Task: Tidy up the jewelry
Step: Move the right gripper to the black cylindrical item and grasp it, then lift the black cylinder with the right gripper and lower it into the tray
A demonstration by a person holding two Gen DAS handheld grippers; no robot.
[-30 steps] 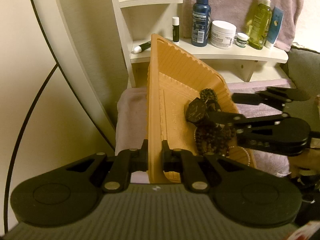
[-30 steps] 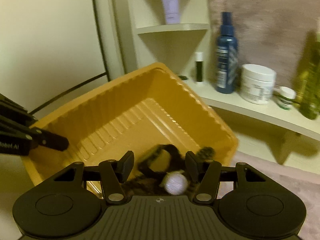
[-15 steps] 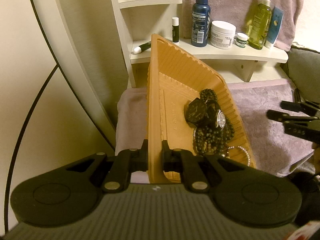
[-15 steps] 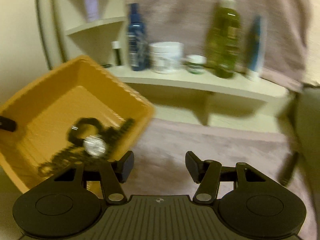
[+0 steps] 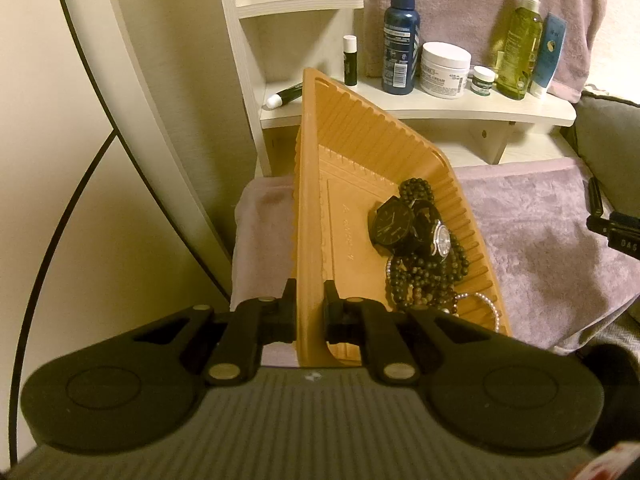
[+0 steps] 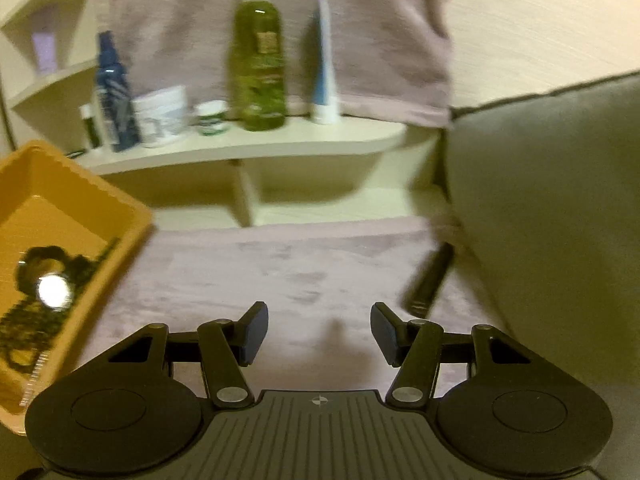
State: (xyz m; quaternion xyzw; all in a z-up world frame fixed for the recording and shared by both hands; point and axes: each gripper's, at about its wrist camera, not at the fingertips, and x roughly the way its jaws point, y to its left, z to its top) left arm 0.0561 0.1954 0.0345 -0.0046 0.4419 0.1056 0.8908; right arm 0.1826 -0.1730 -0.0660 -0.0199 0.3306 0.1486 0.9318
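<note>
My left gripper (image 5: 310, 312) is shut on the near rim of an orange plastic tray (image 5: 344, 184) and holds it tilted. Inside lie a black watch (image 5: 394, 224), a silver-faced watch (image 5: 442, 240), dark bead necklaces (image 5: 424, 276) and a pearl bracelet (image 5: 486, 306), all slid to the tray's right side. My right gripper (image 6: 319, 332) is open and empty over the mauve cloth (image 6: 304, 264), to the right of the tray (image 6: 60, 196). A thin dark stick-like object (image 6: 430, 280) lies on the cloth by the grey cushion.
A white shelf (image 5: 440, 106) behind holds a blue bottle (image 5: 400, 36), a white jar (image 5: 445, 64), a green bottle (image 5: 520, 40), a blue tube and a lip balm. A grey cushion (image 6: 552, 208) stands at the right. A wall is at the left.
My right gripper let go of the silver-faced watch in the tray and swung away to the right over the cloth. The left gripper and tray have stayed put.
</note>
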